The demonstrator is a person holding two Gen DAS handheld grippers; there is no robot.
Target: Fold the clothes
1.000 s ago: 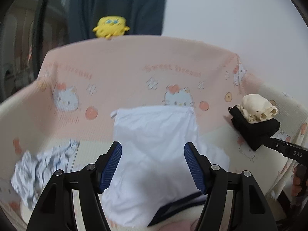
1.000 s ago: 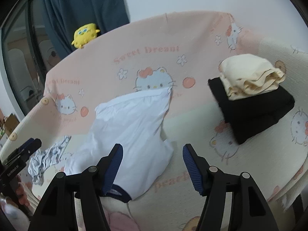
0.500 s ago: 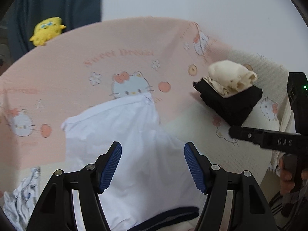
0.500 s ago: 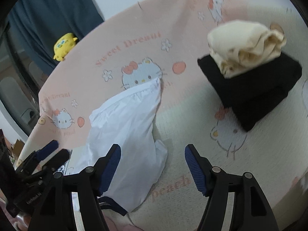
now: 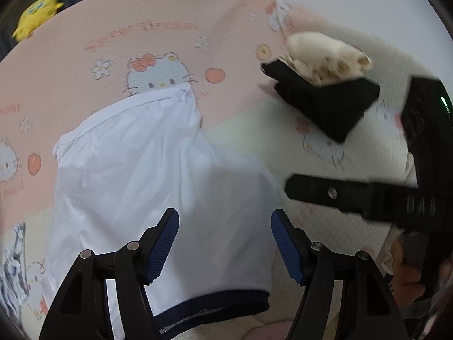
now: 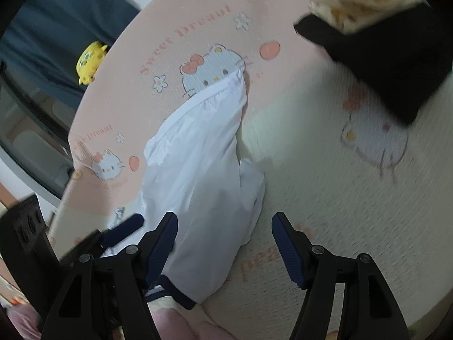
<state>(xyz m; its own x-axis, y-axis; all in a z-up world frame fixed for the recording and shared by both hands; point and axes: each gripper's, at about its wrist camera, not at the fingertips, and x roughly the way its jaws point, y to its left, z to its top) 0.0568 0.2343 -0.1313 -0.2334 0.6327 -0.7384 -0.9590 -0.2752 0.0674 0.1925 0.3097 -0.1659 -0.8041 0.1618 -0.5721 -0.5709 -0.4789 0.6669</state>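
A: The left hand-held gripper hangs with its jaws apart and empty, right over the near half of the white garment. The right hand-held gripper, jaws apart too and just been widening, has only the garment's right edge by its left finger.

B: So the left is nearer?

A: I'd say so. The garment lies on the bed's printed sheet, long axis running away from both, navy hem closest.
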